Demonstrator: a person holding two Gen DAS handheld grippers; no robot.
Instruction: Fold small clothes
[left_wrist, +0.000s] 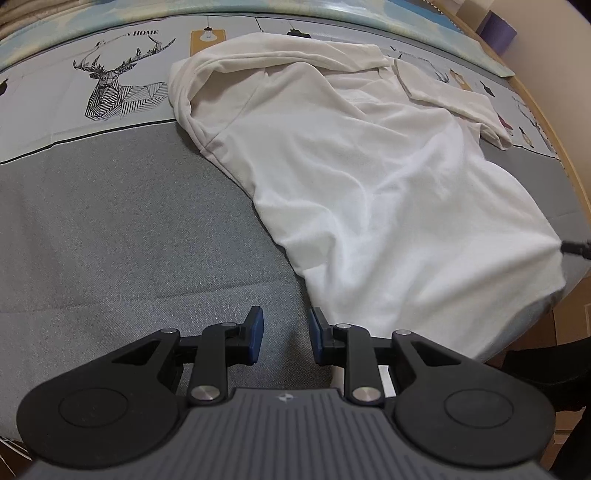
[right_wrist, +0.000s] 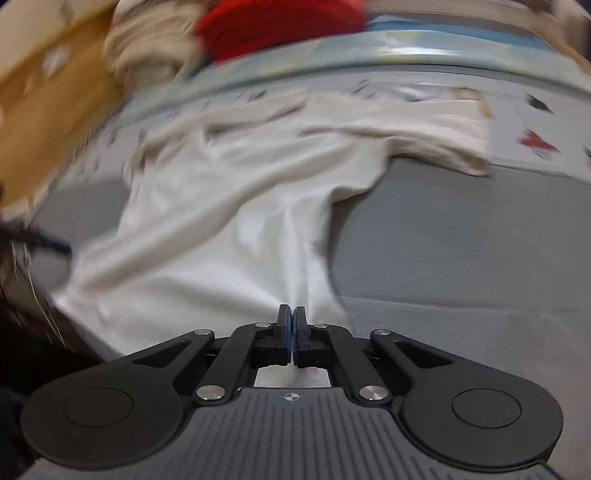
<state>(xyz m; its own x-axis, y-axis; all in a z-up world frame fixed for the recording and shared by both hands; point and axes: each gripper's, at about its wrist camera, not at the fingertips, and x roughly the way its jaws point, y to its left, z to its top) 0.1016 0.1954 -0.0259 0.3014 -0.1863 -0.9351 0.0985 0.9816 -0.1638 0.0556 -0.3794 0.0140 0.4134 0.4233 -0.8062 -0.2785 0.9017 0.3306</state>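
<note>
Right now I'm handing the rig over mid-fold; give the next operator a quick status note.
Left gripper: open, empty, over the grey bed surface beside the white T-shirt's hem.
Right gripper: shut on the shirt's bottom edge, fabric drawn taut toward it; that view is motion-blurred.
Shirt lies spread but wrinkled, sleeves bunched near the printed sheet.
Done: one corner gripped. Left: grip the other corner, flatten, fold.

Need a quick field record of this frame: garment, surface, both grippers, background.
garment: white T-shirt, spread flat but wrinkled, sleeves rumpled
surface: grey mattress, printed sheet at its far end
left gripper: jaws open, empty, by the shirt's near hem corner
right gripper: jaws shut on the shirt's hem, cloth pulled taut
background: red fabric and beige pile beyond the bed, blurred
view quality: right wrist motion-blurred
</note>
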